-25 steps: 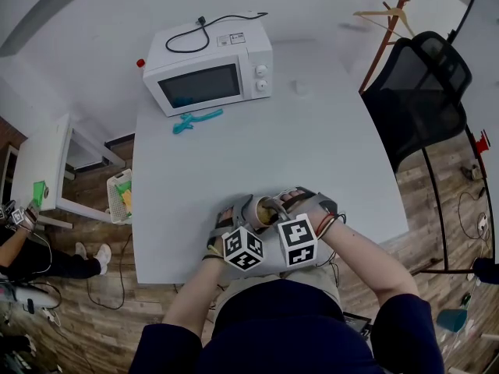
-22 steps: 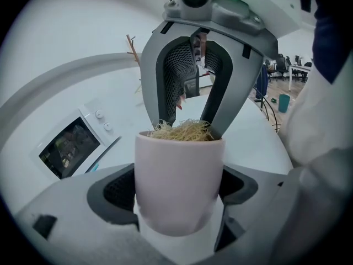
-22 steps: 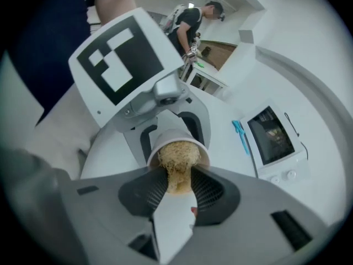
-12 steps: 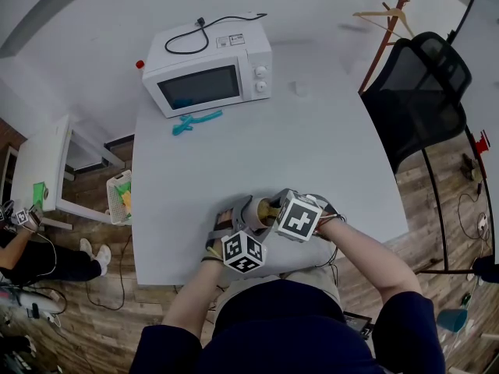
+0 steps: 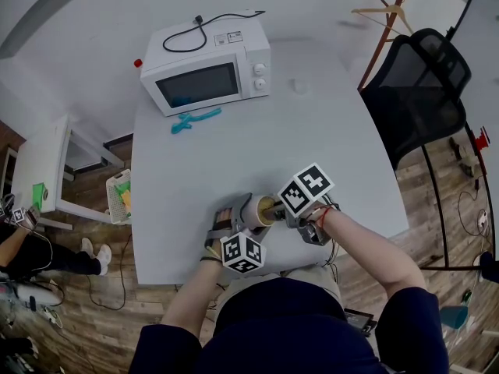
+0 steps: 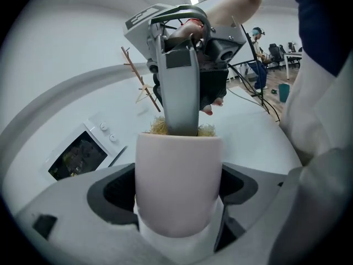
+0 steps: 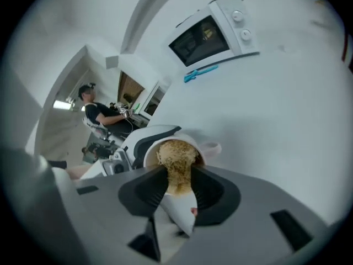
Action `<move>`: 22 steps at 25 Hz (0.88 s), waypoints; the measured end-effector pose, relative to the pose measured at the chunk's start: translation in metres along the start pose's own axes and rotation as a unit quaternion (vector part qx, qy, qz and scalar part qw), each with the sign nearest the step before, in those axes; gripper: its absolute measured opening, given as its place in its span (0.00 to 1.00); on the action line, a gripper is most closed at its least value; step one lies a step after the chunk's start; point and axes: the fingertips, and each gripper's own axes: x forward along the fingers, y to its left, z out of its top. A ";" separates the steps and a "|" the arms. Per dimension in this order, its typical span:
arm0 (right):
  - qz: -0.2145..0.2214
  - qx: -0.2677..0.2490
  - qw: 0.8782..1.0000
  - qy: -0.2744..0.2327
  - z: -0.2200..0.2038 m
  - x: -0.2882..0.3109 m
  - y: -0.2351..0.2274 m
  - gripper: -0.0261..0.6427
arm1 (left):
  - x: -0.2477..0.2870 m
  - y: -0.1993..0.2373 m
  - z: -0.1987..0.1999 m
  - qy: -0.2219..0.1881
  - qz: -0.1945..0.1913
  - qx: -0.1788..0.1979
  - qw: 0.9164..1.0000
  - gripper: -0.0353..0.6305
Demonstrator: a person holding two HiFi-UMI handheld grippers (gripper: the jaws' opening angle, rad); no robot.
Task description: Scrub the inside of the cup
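Near the table's (image 5: 327, 131) front edge your left gripper (image 6: 177, 195) clamps the cup (image 6: 177, 167), mouth tilted toward your right gripper (image 7: 179, 189), whose jaws pinch the scrubber (image 7: 176, 156) inside that mouth; push along the cup's axis

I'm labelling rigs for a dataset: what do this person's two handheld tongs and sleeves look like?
Both the left tongs and right tongs are grey plastic with dark inner recesses. The left cube and right cube bear black-and-white square markers. The right glove is dark. The sleeves are short, dark navy.
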 end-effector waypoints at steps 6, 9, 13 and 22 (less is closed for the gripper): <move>0.047 0.144 0.988 0.003 -0.005 0.003 0.000 0.24 | -0.002 -0.001 0.000 -0.007 0.005 0.025 1.000 0.70; 0.080 0.218 0.973 0.004 -0.008 0.006 0.000 0.24 | -0.003 -0.002 -0.001 -0.009 0.006 0.033 0.999 0.70; 0.095 0.257 0.962 -0.001 -0.010 0.009 0.001 0.24 | -0.004 -0.002 -0.003 -0.011 0.006 0.035 0.999 0.70; 0.083 0.246 0.966 -0.014 -0.009 0.007 0.001 0.24 | -0.001 -0.001 -0.009 -0.022 0.006 0.014 1.000 0.70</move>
